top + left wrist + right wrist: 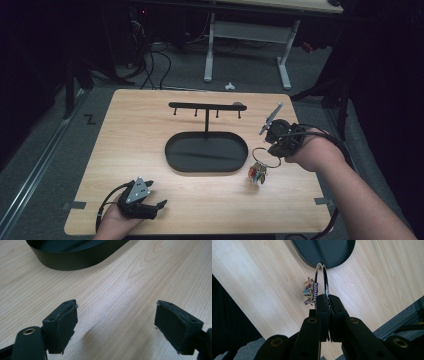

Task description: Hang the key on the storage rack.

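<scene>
One ring sits clamped in the right gripper.

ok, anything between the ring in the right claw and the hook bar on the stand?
Nothing visible. The right claw holds the metal ring with its charms just right of the black tray. The hook bar stands up and left of it, with open air between.

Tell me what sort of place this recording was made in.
Probably a lab or workshop set up for recording, not a home: a lone wooden table on grey carpet, loose cables on the floor behind it, and a white-legged workbench in a dark room.
</scene>
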Available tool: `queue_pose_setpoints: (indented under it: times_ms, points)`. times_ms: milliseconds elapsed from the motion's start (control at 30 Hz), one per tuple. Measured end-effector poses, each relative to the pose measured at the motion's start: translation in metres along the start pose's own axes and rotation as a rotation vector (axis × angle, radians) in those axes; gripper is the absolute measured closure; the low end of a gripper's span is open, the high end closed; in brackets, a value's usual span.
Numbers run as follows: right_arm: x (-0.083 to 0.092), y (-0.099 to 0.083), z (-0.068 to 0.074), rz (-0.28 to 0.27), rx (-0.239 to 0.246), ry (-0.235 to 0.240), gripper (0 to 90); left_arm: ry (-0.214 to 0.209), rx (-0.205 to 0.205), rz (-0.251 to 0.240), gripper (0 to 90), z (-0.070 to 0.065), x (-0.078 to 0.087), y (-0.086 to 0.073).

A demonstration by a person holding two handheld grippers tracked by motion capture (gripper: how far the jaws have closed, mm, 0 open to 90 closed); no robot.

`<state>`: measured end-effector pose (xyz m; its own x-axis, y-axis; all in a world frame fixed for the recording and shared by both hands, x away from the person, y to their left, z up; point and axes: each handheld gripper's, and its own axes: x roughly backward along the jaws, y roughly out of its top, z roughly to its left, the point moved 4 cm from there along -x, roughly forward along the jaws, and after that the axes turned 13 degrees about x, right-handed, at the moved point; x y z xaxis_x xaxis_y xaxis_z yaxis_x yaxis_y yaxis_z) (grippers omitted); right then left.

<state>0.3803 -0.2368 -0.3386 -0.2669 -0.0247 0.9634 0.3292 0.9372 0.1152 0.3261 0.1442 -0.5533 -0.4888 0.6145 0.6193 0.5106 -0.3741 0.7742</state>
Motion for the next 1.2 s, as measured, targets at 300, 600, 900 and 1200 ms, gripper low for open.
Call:
queue_pose_setpoints:
  times_ms: [300, 600, 900, 1200]
  points:
    - [-0.002, 0.013, -0.010, -0.020, -0.010, 0.020, 87.9, 0.002, 0.000, -0.003, 19.1, 0.001, 0.001, 0.000]
    - [-0.002, 0.027, -0.026, -0.027, -0.025, 0.021, 87.9, 0.001, 0.001, -0.002, 19.1, 0.002, 0.001, 0.000]
    - [0.001, 0.040, -0.033, -0.027, -0.017, 0.007, 87.9, 0.001, 0.000, 0.000, 19.1, 0.002, 0.002, 0.000]
    - [0.008, 0.056, -0.043, -0.035, -0.011, -0.018, 87.9, -0.001, 0.004, -0.002, 19.1, 0.002, 0.002, 0.000]
